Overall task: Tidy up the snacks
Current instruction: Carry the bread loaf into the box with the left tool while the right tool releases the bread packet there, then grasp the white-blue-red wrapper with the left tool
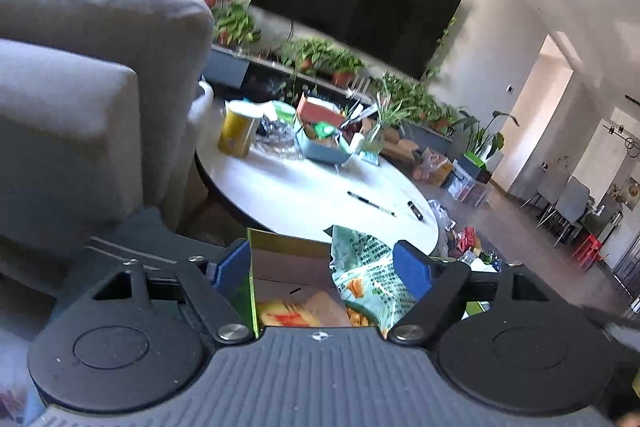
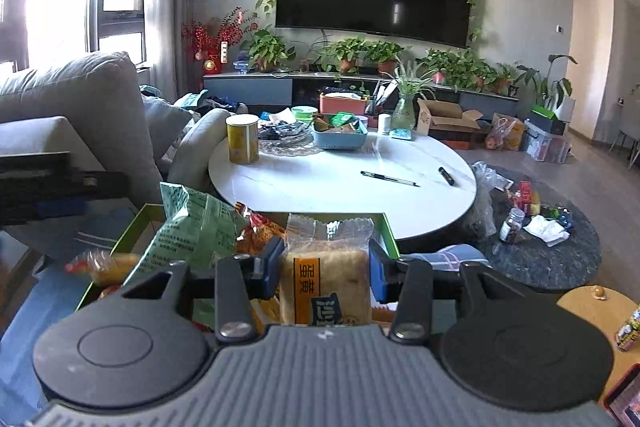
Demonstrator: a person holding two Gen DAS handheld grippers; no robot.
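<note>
Bread packet [image 2: 326, 283] between right jaws.

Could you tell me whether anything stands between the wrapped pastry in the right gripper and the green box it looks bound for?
Nothing visible blocks it. The wrapped pastry sits between the right gripper's jaws directly over the green box; the green snack bag lies off to the left.

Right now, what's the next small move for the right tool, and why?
Probably lower the right tool and release: its pads are shut on the clear-wrapped bread packet, held over the green-rimmed cardboard box that already holds a green snack bag. The left tool is open.
</note>
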